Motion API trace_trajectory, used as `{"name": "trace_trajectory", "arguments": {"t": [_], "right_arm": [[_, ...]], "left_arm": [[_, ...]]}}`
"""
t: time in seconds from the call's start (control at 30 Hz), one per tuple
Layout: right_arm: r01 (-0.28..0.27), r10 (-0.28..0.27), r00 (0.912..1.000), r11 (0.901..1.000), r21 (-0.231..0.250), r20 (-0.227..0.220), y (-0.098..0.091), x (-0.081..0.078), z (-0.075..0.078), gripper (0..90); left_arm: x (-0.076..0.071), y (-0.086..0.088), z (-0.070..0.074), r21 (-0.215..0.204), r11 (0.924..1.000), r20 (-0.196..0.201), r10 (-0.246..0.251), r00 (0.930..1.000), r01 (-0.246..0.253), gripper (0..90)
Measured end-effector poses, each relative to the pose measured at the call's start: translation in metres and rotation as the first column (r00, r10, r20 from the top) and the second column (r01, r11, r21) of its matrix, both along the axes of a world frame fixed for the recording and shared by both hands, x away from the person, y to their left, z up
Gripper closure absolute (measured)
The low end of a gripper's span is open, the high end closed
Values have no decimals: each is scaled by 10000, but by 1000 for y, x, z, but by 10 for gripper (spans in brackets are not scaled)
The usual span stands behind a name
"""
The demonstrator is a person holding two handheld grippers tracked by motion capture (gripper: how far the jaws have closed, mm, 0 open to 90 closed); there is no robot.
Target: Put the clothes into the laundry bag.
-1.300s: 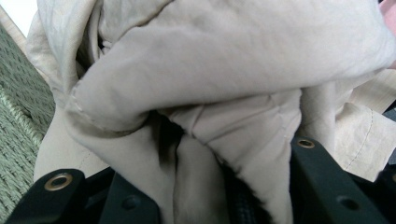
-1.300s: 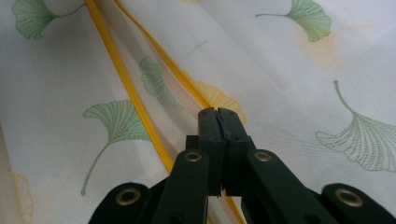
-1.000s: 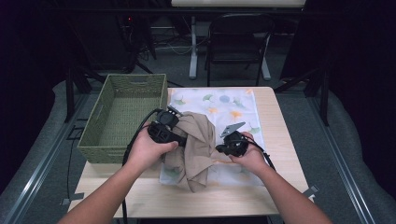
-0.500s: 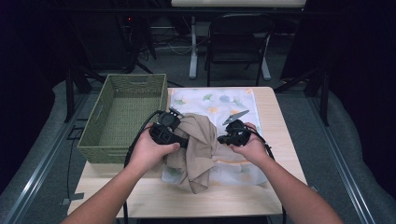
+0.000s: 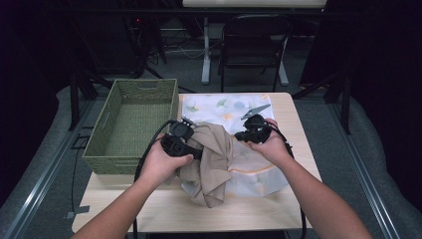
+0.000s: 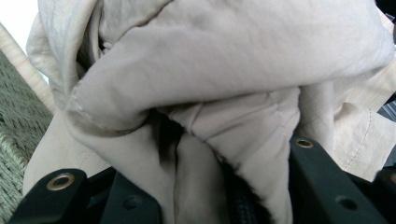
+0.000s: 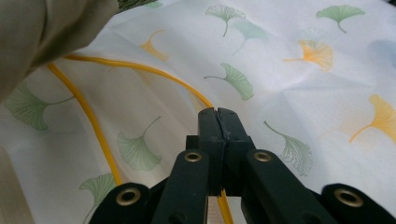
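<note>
Both your claws are clamped on cloth at the middle of the tabletop (image 5: 249, 209).

Your left claw (image 5: 191, 148), left of centre in the high view, has a bunched fold of the beige garment (image 5: 214, 159) pinched between its jaws. Your right claw (image 7: 218, 122) is closed tight on the yellow-piped edge of the ginkgo-print cloth (image 7: 289, 70). The green woven basket (image 5: 130, 124) sits at the frame's left, just beside the garment.
</note>
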State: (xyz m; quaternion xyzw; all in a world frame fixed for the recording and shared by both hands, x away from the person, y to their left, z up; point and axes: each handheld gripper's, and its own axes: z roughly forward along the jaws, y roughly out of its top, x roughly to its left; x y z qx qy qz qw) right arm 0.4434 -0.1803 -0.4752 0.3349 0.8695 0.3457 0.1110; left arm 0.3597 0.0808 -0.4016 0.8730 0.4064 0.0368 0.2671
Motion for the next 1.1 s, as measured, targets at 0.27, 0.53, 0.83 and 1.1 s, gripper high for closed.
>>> {"name": "trace_trajectory", "arguments": {"t": [0.27,0.53,0.83,1.1], "right_arm": [[-126,129,9993,9999,-100,350,6,2,15,897],[-56,52,9984,10000,74,568,7,5,25,897],[33,-46,9975,9998,193,704,6,8,33,897],[-74,66,9972,9999,112,750,9,7,37,897]], "left_arm": [[-5,-1,-1,-29,10000,-33,-29,10000,29,631],[-8,-6,-4,-13,9998,-61,-188,9998,188,631],[-11,-18,-5,-273,9990,-112,-349,9993,346,632],[-12,-33,-13,-278,9975,-220,-651,9976,645,633]]}}
